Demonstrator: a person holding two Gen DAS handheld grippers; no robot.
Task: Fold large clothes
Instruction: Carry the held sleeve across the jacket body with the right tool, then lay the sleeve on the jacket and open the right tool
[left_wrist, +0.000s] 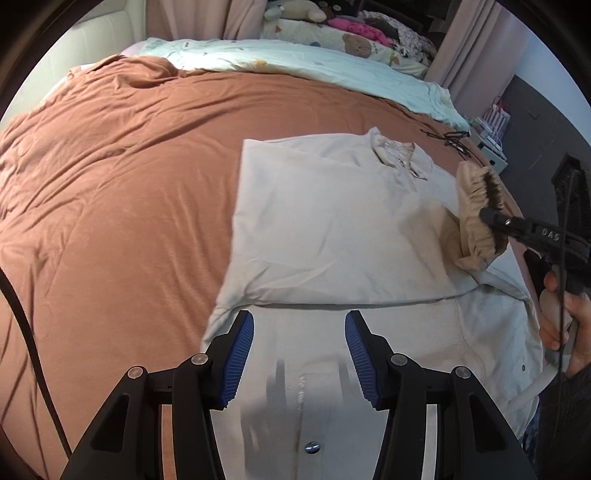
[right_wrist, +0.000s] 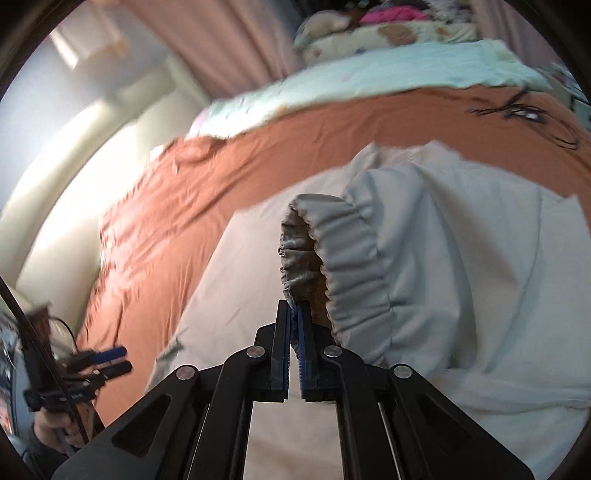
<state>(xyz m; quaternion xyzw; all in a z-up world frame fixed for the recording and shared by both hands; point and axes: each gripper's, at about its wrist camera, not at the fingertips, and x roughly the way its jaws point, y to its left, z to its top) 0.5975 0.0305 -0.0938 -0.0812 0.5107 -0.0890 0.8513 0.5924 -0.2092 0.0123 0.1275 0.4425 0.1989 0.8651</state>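
- Left wrist view: pale beige jacket (left_wrist: 332, 221) lies on the rust-brown bedspread (left_wrist: 110, 184), front up, collar (left_wrist: 397, 155) toward the far side; one side looks already folded over the body, with a straight edge facing the camera.
- Left gripper (left_wrist: 299, 354) hovers over the near part of the jacket, jaws about half apart, nothing between the blue pads (left_wrist: 240, 362).
- Right gripper (left_wrist: 484, 214) comes in from the right with a hand (left_wrist: 561, 317) on its grip; it is pinching the elastic cuff (left_wrist: 476, 218) of the sleeve, lifted clear of the body.
- Right wrist view: right gripper (right_wrist: 295, 314) jaws nearly together, a thin bit of cuff (right_wrist: 332, 266) hem clamped between them; sleeve (right_wrist: 424, 240) hangs in soft drapes behind. Frame is motion-blurred.
- Handling, judged: fabric is light, limp and lined, with no stiffness; it sags and drags, and layers may slide on each other.
- Best holds: gathered cuff, hem corners, shoulder seam; the thicker edges give grip. Flat mid-panel is likely to bunch or pick up two layers.
- Risk: thin pinch on the cuff could slip when the sleeve is pulled across.
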